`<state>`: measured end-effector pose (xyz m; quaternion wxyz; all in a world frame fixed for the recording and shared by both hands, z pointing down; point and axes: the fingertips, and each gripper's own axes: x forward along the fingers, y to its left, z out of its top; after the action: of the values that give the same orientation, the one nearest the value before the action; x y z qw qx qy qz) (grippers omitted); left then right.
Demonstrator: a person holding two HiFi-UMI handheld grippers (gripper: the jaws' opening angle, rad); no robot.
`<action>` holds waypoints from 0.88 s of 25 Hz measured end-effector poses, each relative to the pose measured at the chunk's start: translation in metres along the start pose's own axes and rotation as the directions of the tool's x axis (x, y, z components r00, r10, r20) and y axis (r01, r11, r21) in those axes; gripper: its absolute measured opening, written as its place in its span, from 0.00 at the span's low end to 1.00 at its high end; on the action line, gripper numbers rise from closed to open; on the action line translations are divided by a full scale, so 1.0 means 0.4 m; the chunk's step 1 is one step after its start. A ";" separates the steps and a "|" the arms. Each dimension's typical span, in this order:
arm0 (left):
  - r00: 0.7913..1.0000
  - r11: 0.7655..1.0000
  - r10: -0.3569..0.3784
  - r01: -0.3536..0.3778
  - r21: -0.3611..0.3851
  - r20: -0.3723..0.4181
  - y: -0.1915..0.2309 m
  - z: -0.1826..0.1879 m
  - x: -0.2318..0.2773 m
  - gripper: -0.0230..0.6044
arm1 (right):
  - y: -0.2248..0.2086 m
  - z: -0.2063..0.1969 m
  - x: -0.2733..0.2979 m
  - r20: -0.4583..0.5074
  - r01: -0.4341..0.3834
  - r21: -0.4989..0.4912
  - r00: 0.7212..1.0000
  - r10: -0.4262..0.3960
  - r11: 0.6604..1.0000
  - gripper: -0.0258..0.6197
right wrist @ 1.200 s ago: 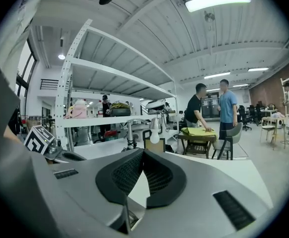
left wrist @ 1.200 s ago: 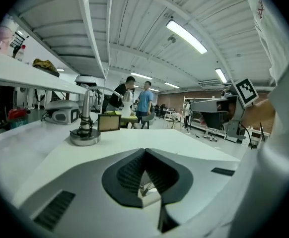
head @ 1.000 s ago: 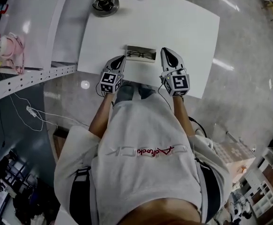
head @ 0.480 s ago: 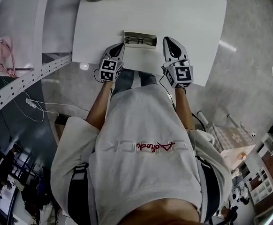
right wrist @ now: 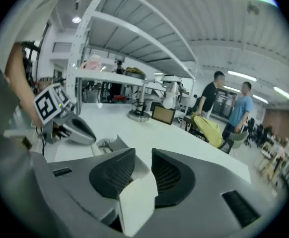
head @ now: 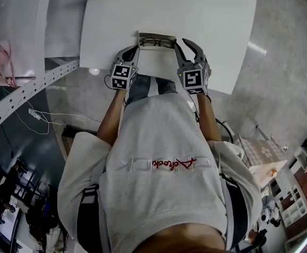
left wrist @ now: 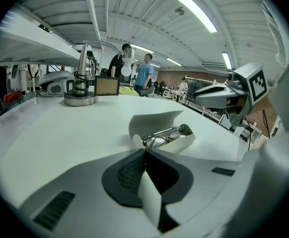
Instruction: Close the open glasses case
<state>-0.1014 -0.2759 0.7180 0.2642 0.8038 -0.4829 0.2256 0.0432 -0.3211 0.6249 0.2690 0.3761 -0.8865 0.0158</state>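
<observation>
Glasses case (left wrist: 154,122) is sitting wide open on the white surface (head: 211,25), right in front of the person, with the glasses (left wrist: 165,134) lying inside. Left tongs (left wrist: 144,155) are pinched tight on its white flap (left wrist: 152,197). Right tongs (right wrist: 143,165) are opening up. A corner of that flap sits between the jaws, but the pads aren't pressing it. Progress-wise I'd call it barely started: flap grabbed, nothing folded over yet, so the whole closing move is left.
</observation>
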 end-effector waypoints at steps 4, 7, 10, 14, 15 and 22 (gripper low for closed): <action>1.000 1.000 0.001 -0.001 -0.003 -0.001 0.000 -0.002 0.000 0.07 | 0.041 -0.044 0.025 -0.109 -0.029 -0.464 0.994 -0.025 0.885 0.21; 1.000 1.000 0.002 -0.002 -0.003 0.000 0.001 -0.001 -0.001 0.07 | 0.042 -0.073 0.045 -0.139 -0.039 -0.597 0.989 -0.055 0.801 0.27; 1.000 1.000 0.001 -0.001 -0.004 0.001 0.000 0.000 0.002 0.07 | 0.030 -0.089 0.064 -0.160 -0.052 -0.596 0.986 -0.055 0.801 0.29; 1.000 1.000 0.001 -0.001 -0.006 0.000 0.000 -0.001 0.000 0.07 | 0.024 -0.100 0.092 -0.174 -0.068 -0.602 0.984 -0.048 0.795 0.29; 1.000 1.000 0.001 -0.001 -0.005 0.000 0.000 0.000 0.000 0.07 | 0.023 -0.104 0.099 -0.178 -0.073 -0.603 0.983 -0.045 0.794 0.27; 1.000 1.000 0.000 0.000 -0.006 0.002 -0.001 0.003 0.002 0.07 | 0.014 -0.107 0.124 -0.177 -0.065 -0.620 0.982 -0.059 0.782 0.14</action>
<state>-0.1005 -0.2769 0.7176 0.2660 0.8032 -0.4840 0.2231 0.0309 -0.3399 0.6867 0.4600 0.2615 -0.8133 -0.2421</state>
